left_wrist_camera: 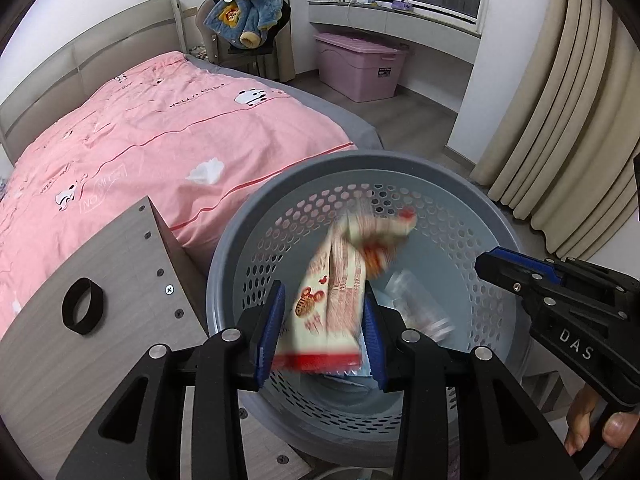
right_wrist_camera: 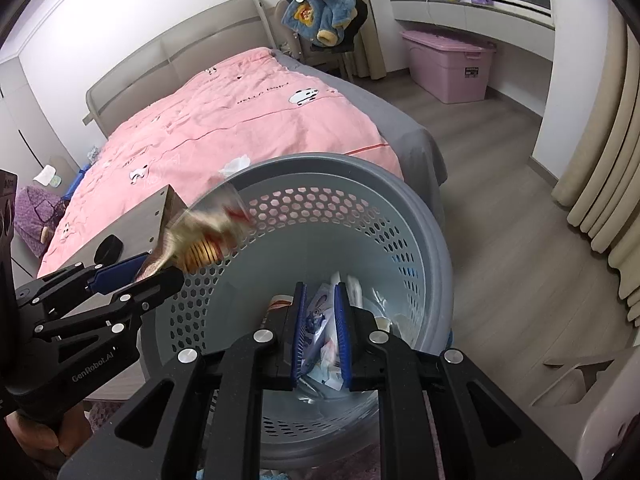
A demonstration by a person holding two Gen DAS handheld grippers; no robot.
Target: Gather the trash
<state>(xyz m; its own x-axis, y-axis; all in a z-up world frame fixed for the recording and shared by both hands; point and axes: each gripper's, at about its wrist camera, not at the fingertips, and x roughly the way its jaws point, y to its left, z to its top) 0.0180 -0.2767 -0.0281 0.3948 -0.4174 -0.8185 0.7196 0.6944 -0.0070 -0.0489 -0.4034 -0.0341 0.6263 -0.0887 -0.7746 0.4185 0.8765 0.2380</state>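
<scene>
A grey perforated trash basket [left_wrist_camera: 448,184] stands by the bed; it also shows in the right wrist view [right_wrist_camera: 400,200]. My left gripper [left_wrist_camera: 322,330] is over the basket with its jaws apart, and a white and red snack wrapper [left_wrist_camera: 336,292] sits blurred between them; in the right wrist view the wrapper [right_wrist_camera: 200,240] is at the left gripper's [right_wrist_camera: 132,276] tips above the rim. My right gripper [right_wrist_camera: 322,334] is open and empty over the basket, above trash [right_wrist_camera: 360,312] at the bottom. A crumpled white tissue [left_wrist_camera: 206,172] lies on the pink bedcover.
A wooden board [left_wrist_camera: 100,280] with a black ring stands left of the basket. The bed [left_wrist_camera: 140,120] fills the left. A pink storage box [left_wrist_camera: 356,68] and a chair with a blue jacket [left_wrist_camera: 244,16] stand at the back. Curtains [left_wrist_camera: 560,140] hang at the right.
</scene>
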